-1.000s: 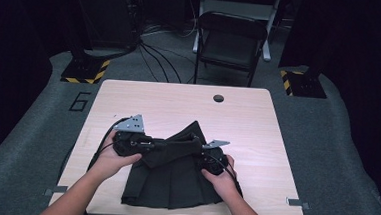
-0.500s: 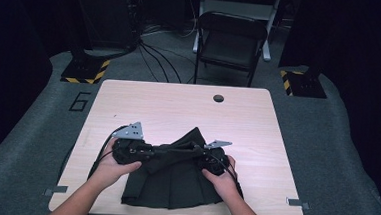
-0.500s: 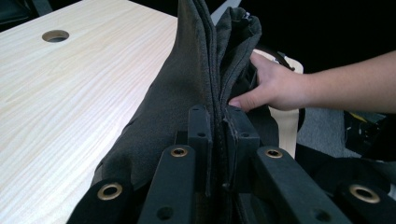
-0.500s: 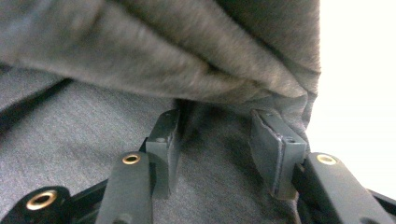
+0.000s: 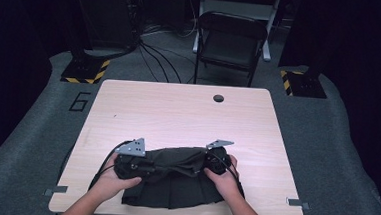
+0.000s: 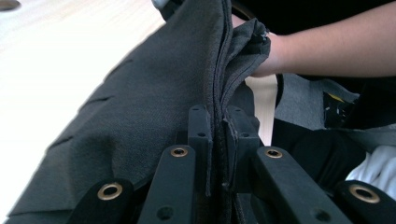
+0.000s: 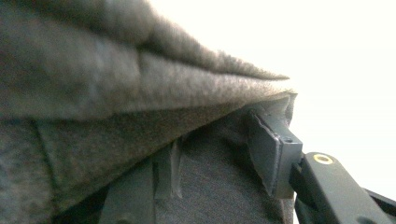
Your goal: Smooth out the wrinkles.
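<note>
Both grippers are folding the dark garment (image 5: 174, 179) at the table's (image 5: 178, 112) near edge: left gripper (image 6: 215, 140) clenching its seam, right gripper (image 7: 205, 158) probably gripping thick folds. Next: lay the fold flat.

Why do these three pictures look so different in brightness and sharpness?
In the high view, the table is brightly lit while the room around it falls into darkness. In the left gripper view, the dark cloth near the lens is fairly sharp, though the tabletop is washed out to pale glare. In the right gripper view, the cloth sits so close that it is fuzzy, against a blown-out white background.
</note>
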`<state>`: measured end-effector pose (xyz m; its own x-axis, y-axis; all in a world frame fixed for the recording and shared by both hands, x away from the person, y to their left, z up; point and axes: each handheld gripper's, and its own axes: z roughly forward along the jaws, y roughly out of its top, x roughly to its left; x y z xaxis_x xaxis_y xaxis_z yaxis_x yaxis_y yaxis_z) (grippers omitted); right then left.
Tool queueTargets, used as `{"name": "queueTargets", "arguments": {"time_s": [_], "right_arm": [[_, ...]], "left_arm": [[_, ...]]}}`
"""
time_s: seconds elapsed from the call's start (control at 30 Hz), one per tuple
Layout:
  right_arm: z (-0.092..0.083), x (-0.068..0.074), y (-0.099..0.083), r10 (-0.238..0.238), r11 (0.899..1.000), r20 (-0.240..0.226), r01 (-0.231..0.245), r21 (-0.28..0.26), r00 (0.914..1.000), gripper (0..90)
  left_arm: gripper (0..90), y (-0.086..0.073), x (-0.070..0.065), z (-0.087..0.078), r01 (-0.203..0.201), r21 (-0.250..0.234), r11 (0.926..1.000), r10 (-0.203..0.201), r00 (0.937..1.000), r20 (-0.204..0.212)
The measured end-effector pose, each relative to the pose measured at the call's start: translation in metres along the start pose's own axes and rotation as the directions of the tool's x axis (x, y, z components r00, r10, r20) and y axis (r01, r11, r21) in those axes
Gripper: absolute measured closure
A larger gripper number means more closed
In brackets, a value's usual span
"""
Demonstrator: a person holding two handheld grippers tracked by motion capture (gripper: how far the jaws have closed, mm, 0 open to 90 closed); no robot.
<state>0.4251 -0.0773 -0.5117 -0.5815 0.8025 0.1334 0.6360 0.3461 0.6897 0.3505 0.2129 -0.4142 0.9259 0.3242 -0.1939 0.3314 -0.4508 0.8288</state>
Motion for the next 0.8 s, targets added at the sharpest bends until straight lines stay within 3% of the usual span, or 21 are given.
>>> {"name": "queueTargets", "arguments": {"time_s": [0.13,0.37,0.53,0.63,0.8], "right_arm": [[0.001,-0.002,0.0,0.0,1.0,0.0,0.0,-0.006,1.0,54.6],[-0.004,-0.002,0.0,-0.007,1.0,0.01,0.007,0.004,0.9999,51.5],[-0.018,-0.01,-0.003,0.011,1.0,0.029,-0.012,0.022,0.9995,51.2],[-0.031,-0.023,-0.006,0.026,1.0,0.05,-0.027,0.01,0.9984,51.2],[-0.048,-0.026,0.001,0.046,0.998,0.044,-0.044,-0.049,0.998,51.1]], "left_arm": [[82.1,-0.007,-0.001,0.004,0.021,-0.009,0.9997,-0.021,0.9997,0.014],[82.0,-0.017,-0.007,0.011,0.022,0.018,0.9996,-0.022,0.9991,0.036],[81.7,-0.021,-0.011,0.015,0.02,0.036,0.9991,-0.021,0.9991,0.038],[79.8,-0.027,-0.014,0.022,0.015,0.071,0.9974,-0.018,0.9991,0.039],[76.7,-0.034,-0.016,0.028,0.025,0.096,0.9951,-0.029,0.9988,0.04]]}}
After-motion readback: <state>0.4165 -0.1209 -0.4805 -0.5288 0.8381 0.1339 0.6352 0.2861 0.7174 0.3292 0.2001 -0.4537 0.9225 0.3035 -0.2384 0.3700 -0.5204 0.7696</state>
